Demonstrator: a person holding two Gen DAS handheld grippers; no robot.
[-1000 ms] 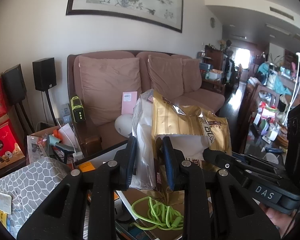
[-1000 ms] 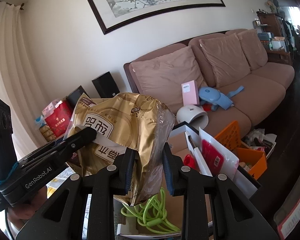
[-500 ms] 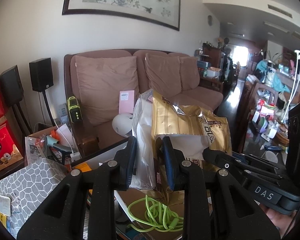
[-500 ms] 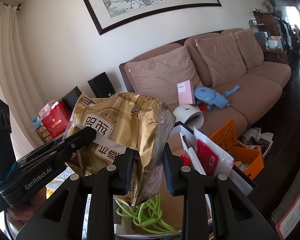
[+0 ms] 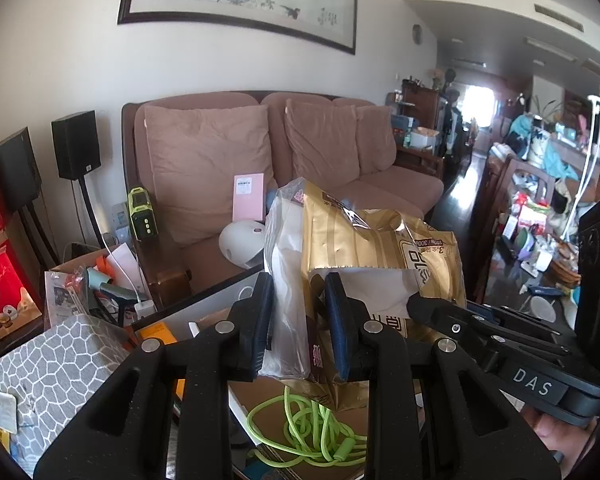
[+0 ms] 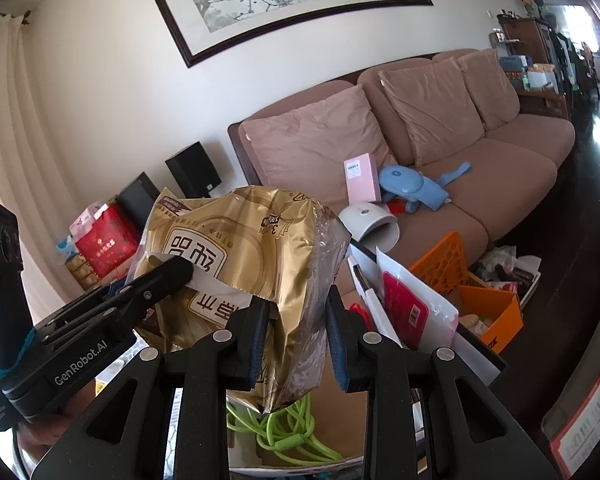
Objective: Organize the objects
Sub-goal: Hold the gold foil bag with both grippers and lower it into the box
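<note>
Both grippers have hold of the same gold tissue pack (image 5: 364,248), lifted clear of the clutter beneath. The left gripper (image 5: 299,322) has its jaws drawn in on the pack's clear-plastic end, the crumpled film and gold edge pinched between the blue pads. The right gripper (image 6: 296,338) is clamped the same way on the other end — its jaws nearly together with a fold of gold wrapper squeezed between them and a corner of film hanging just below.

From each camera the other gripper reaches in from the side, its tips against the pack's face; how firm that far grip is looks hard to judge at this angle.

Directly below the jaws lies a coiled green cord (image 5: 300,428) on a cardboard box (image 6: 348,408). Beyond the jaws stands a brown sofa (image 5: 340,152) — a pink box (image 6: 362,178) leans against its cushion.
</note>
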